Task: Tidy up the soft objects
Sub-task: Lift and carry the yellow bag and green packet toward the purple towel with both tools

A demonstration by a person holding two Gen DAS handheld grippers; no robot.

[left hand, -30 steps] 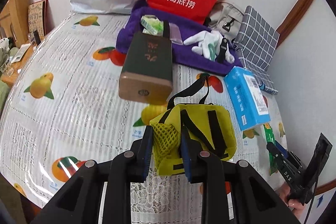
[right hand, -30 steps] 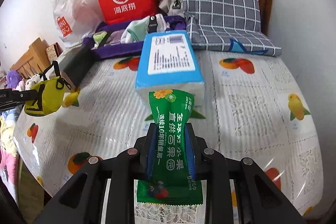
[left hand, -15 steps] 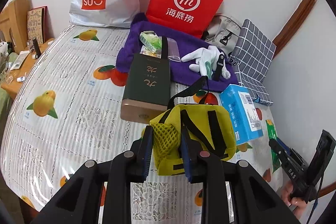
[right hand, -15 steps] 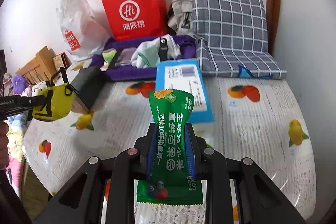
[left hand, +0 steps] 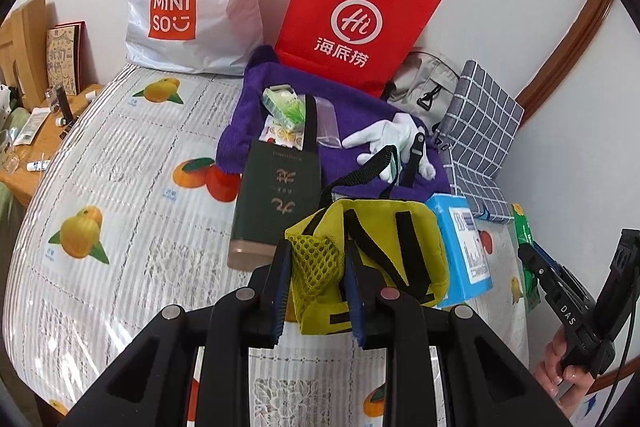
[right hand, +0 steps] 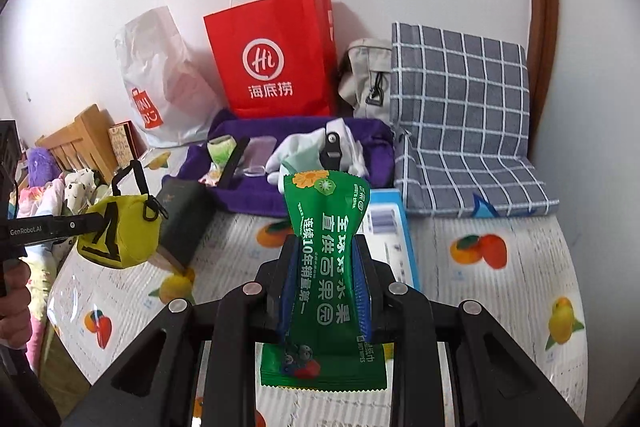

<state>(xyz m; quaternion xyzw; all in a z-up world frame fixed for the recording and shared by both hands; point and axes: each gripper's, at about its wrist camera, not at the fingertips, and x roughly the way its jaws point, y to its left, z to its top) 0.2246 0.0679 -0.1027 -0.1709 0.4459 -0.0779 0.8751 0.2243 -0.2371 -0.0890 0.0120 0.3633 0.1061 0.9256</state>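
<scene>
The left gripper (left hand: pixel 316 275) has its fingers clamped on the mesh pocket of a yellow pouch (left hand: pixel 384 251), held up off the bed (left hand: pixel 120 187). The right gripper (right hand: pixel 326 283) squeezes a green wet-wipes pack (right hand: pixel 326 267) at its middle, also in the air. Below them, near the far wall, lie a blue tissue pack (left hand: pixel 464 247), a dark green box (left hand: pixel 276 199) and a purple towel (left hand: pixel 352 163).

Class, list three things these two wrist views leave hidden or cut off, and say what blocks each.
- Left wrist view: the dark green box's near corner, behind the yellow pouch.
- Right wrist view: the blue tissue pack's left side, behind the green wet-wipes pack.
- Both views: the red paper bag's contents, hidden by its walls.
</scene>
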